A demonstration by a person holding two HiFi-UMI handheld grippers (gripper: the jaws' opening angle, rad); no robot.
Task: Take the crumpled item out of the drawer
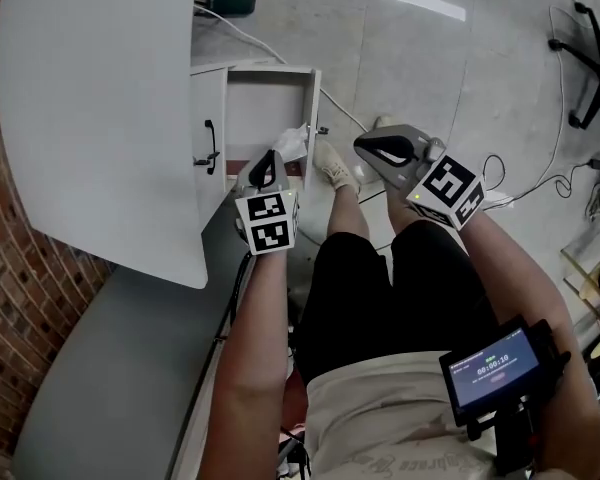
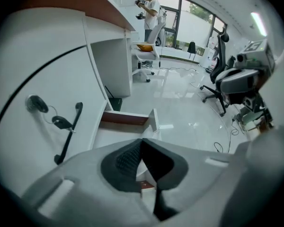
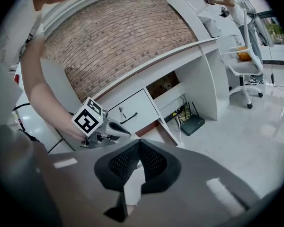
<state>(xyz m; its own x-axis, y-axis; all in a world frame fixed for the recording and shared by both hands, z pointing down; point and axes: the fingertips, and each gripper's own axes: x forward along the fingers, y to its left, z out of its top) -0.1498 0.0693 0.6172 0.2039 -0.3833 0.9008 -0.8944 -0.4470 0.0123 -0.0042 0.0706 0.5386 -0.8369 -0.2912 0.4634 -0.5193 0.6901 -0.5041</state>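
the left tongs [image 1: 270, 164] look pinched thinly on an edge of the crumpled paper [image 1: 292, 142], at the front corner of the open drawer [image 1: 311, 98]. it could slip free or snag the rim. the right tongs [image 1: 368, 145] are closed, empty and well apart.

This location is an office. A long curved white bench [image 1: 100, 118] with a drawer cabinet [image 3: 132, 111] under it runs beside a brick wall [image 3: 118, 37]. Wheeled swivel chairs [image 3: 245, 69], a router [image 3: 195, 123] on the glossy tiled floor [image 1: 430, 68] and tall windows [image 2: 194, 25] confirm this.
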